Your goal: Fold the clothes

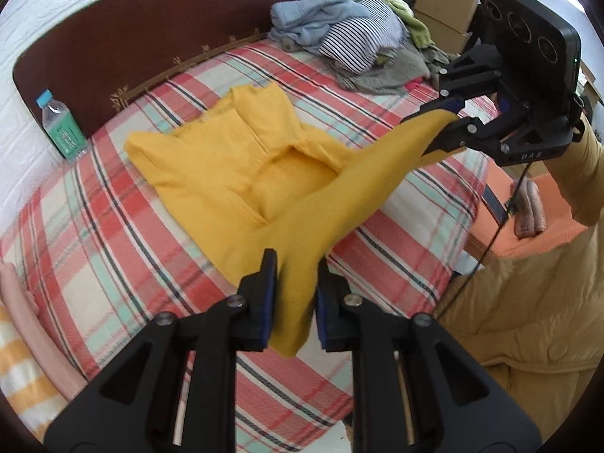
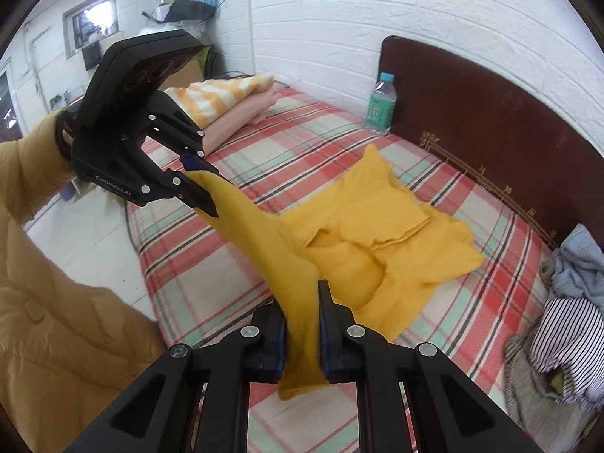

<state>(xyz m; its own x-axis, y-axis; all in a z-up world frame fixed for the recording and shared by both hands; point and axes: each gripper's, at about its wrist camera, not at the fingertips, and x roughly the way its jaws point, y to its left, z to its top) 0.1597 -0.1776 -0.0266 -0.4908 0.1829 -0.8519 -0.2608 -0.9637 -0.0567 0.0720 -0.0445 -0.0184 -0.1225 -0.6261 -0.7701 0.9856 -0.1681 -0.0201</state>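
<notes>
You are pinching the near edge of the yellow garment [image 1: 241,173] with both grippers: left gripper [image 1: 296,294] and right gripper [image 2: 300,324] jaws are narrow, clamping cloth. Its far part is lying on the plaid bed [image 1: 113,249], near the headboard [image 2: 490,113]; a water bottle [image 1: 60,128] is standing at far left.

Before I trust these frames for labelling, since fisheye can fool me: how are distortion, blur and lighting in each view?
Left wrist view: strong fisheye bends the headboard, dark vignette corners, yellow garment sharp, light even. Right wrist view: same bowing, ceiling glare top left, left gripper crisp, the cloth between its own fingers slightly soft.
</notes>
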